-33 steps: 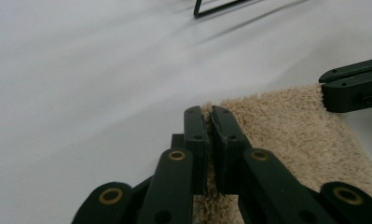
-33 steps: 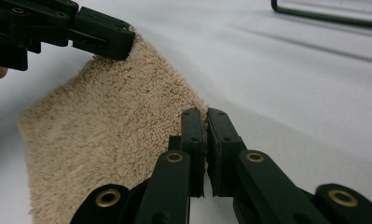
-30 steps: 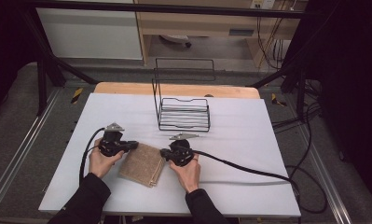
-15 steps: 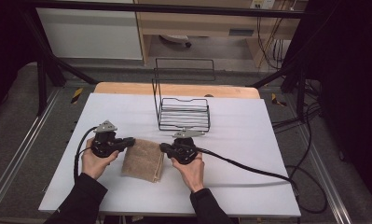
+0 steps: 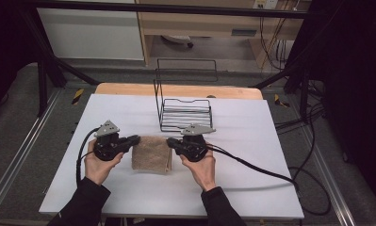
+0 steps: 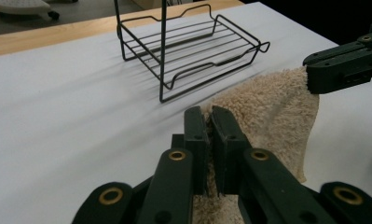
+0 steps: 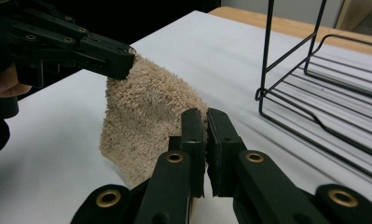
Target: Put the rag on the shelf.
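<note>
A folded beige towel (image 5: 151, 153) lies on the white table between my two grippers. My left gripper (image 5: 134, 139) is shut on the towel's far left corner, and its black jaws pinch the pile in the left gripper view (image 6: 210, 122). My right gripper (image 5: 170, 142) is shut on the far right corner, seen close up in the right gripper view (image 7: 206, 122). The held edge of the towel (image 7: 141, 107) is lifted off the table while the near part rests on it. The other gripper's jaws appear across the towel (image 6: 286, 98) in each gripper view.
A black wire rack (image 5: 184, 113) with a tall back frame stands on the table just beyond the towel. The white table (image 5: 251, 136) has bare room to the right and left. Cables (image 5: 256, 167) trail from the grippers across the table and over the right side.
Both grippers have moved away from the person toward the rack, taking the towel's far edge with them. The towel has straightened from a slanted lie to square with the table.
</note>
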